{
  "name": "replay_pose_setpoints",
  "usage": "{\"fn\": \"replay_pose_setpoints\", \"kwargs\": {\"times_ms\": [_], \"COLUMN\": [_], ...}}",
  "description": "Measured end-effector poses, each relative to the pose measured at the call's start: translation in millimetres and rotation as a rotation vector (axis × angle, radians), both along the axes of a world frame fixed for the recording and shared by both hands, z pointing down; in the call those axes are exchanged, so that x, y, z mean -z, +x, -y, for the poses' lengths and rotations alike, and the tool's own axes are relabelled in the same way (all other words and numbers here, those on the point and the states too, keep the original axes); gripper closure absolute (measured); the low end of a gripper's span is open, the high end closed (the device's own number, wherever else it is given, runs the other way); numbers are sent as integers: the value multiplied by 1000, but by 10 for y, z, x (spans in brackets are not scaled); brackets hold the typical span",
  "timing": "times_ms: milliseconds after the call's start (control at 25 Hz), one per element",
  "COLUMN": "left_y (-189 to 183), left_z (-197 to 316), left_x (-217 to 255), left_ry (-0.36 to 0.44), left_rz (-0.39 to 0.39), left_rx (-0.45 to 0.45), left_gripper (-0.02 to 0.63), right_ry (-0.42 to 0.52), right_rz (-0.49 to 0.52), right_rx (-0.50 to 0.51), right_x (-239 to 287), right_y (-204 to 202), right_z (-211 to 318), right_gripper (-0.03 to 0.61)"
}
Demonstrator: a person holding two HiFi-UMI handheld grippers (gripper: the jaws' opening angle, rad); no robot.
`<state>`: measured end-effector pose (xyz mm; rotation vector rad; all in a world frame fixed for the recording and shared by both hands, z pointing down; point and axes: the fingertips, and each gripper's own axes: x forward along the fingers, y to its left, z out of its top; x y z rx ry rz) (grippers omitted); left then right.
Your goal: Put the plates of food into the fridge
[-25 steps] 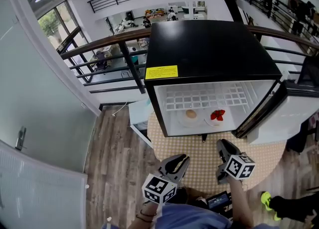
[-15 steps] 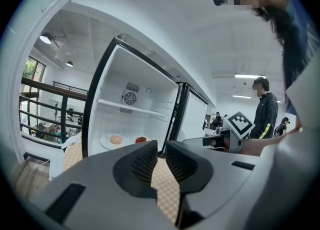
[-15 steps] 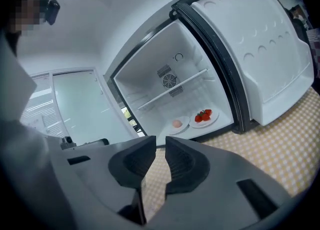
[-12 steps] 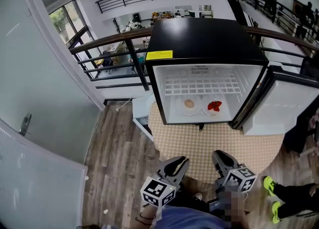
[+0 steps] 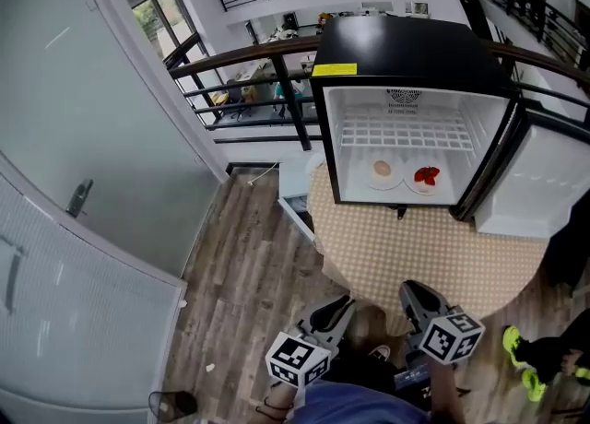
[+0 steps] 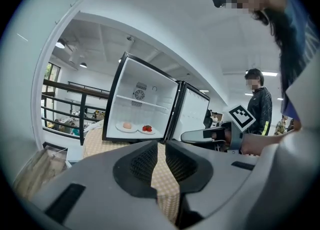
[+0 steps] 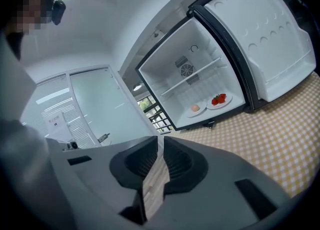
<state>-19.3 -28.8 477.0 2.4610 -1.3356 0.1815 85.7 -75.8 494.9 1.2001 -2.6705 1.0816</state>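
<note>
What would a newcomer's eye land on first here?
A black fridge stands wide open on a checked tablecloth, a plate of strawberries beside a plate with a pale round item on its floor. Low in frame, the left tool and right tool hang empty, the right's jaws having just been closing.

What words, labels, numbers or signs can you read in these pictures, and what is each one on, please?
Yellow label on the fridge top's front edge: print too small to read.
Sheet at the left of the right gripper view: too blurred to read.
Left cube and right cube: square marker patterns only, no words.
Nothing is legible enough to quote.
</note>
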Motion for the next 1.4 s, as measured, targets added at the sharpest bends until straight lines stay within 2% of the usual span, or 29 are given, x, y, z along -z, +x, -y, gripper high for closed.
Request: {"fn": "replay_pose_setpoints", "kwargs": {"times_ms": [160, 400, 600, 840, 1160, 1400], "left_y": [24, 84, -67, -434, -568, -495], "left_z": [-9, -245, -776, -1542, -2281, -2573], "left_x": [124, 225, 285, 212, 211, 302], "left_ry": [32, 69, 87, 63, 75, 115], "left_rz": [-5, 11, 21, 0, -54, -59], "left_rx": [-10, -83, -117, -100, -95, -131], "left_gripper": [563, 563, 563, 563, 563, 563], "right_ry": [10, 29, 41, 55, 69, 100], "right_rz": [25, 37, 39, 61, 37, 6], "right_rx": [3, -35, -37, -22, -33, -47], "right_x": [92, 175, 218, 249, 160, 198], "right_y": [-47, -66, -285, -634, -703, -654], "right_z": [-138, -416, -926, -1706, -2623, -2970], "right_gripper": [532, 537, 538, 540, 541, 544]}}
